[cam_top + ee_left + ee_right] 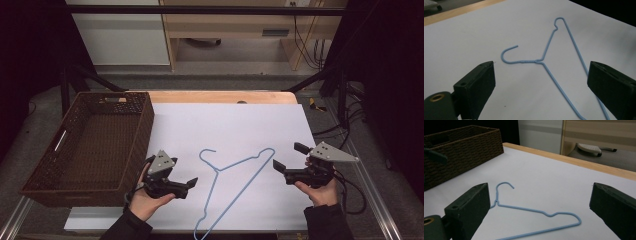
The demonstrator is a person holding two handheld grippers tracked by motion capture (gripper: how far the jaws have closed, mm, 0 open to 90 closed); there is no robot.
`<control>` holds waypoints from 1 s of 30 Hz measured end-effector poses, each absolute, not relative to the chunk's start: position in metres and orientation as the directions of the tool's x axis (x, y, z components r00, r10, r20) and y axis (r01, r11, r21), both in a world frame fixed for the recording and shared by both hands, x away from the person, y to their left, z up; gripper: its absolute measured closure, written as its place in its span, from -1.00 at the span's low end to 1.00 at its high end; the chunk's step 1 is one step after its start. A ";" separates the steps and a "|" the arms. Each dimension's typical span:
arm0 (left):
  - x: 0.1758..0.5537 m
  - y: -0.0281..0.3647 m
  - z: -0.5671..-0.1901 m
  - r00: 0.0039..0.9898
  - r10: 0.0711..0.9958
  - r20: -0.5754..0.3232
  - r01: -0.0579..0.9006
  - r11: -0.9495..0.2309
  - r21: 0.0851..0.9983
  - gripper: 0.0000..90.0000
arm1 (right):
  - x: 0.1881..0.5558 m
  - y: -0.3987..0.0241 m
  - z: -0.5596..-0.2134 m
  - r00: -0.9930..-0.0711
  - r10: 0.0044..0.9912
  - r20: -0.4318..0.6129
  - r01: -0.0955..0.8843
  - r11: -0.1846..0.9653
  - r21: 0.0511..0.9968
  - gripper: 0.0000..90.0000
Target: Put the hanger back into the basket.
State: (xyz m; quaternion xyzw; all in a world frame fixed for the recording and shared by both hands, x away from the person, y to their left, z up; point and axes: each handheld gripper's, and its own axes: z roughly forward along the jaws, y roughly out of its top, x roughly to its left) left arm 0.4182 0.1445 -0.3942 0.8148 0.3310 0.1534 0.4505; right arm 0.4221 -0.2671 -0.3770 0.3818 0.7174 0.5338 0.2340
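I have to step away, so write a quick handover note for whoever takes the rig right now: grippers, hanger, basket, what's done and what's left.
Left gripper: open, holding nothing, just left of the hanger.
Right gripper: open, holding nothing, just right of the hanger.
Hanger: blue wire, lying flat on the white sheet between the grippers, hook toward the basket, lower end past the sheet's near edge.
Basket: brown wicker, at the table's left, nothing visible inside.
Done: nothing yet; the hanger is untouched.
Left: grasp the hanger; likely it goes into the basket.
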 end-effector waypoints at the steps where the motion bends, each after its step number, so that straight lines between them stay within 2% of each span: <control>1: 0.419 0.140 -0.396 0.739 0.672 -0.045 0.402 -0.387 0.830 -0.81 | 0.422 -0.267 -0.377 -0.599 0.797 0.072 0.296 0.137 0.945 -0.92; 14: 0.430 0.093 -0.434 0.756 0.653 -0.042 0.455 -0.478 0.751 -0.71 | 0.423 -0.266 -0.378 -0.602 0.795 0.068 0.298 0.145 0.943 -0.91; 30: 0.433 0.071 -0.463 0.747 0.662 -0.063 0.525 -0.529 0.666 -0.01 | 0.427 -0.257 -0.384 -0.615 0.787 0.058 0.319 0.180 0.930 -0.91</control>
